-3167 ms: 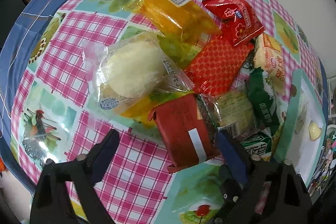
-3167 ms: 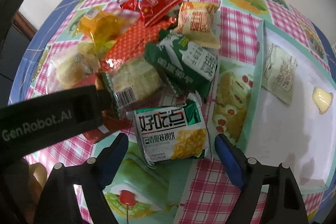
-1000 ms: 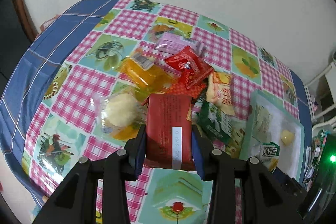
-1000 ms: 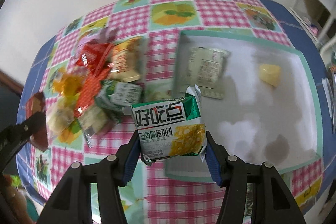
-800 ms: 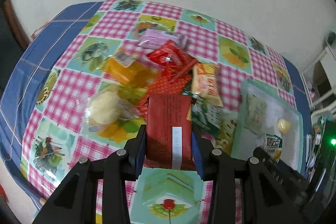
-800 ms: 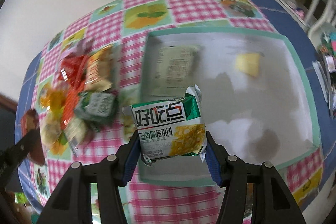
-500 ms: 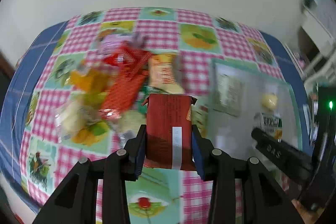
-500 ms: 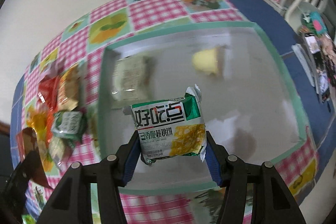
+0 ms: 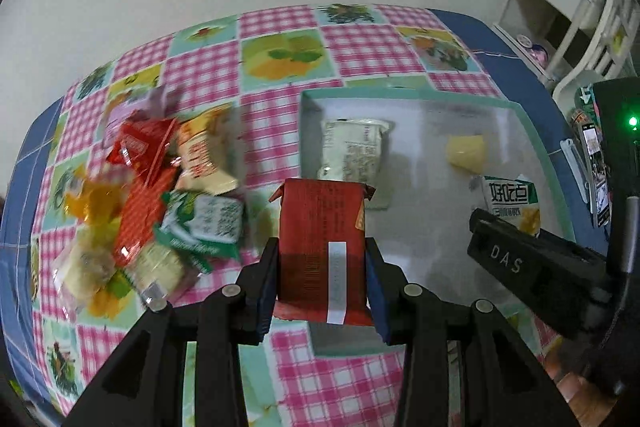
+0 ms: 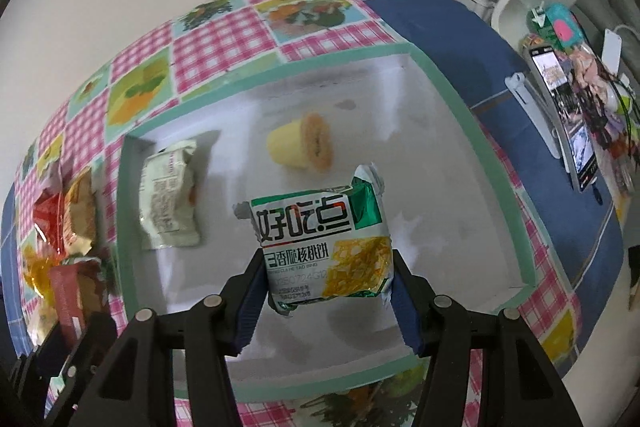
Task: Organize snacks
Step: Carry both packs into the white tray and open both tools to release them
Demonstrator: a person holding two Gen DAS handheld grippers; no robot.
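My left gripper (image 9: 322, 277) is shut on a red snack packet (image 9: 322, 247) and holds it above the near left edge of the white tray with a green rim (image 9: 400, 91). My right gripper (image 10: 326, 293) is shut on a green and white biscuit packet (image 10: 326, 247), raised over the middle of that tray (image 10: 460, 99). Inside the tray lie a pale green packet (image 10: 170, 199) and a small yellow cup cake (image 10: 300, 147). A pile of loose snack packets (image 9: 160, 203) sits on the checked tablecloth left of the tray.
The right gripper's black body (image 9: 532, 263) crosses the tray's right side in the left wrist view. A phone on a stand (image 10: 560, 115) and small clutter stand past the table's right edge. White furniture (image 9: 572, 7) stands at the back right.
Both grippers have carried their packets rightward from the snack pile. The tray now lies under them, and the pile has slid to the left of both views. Both grips are unchanged.
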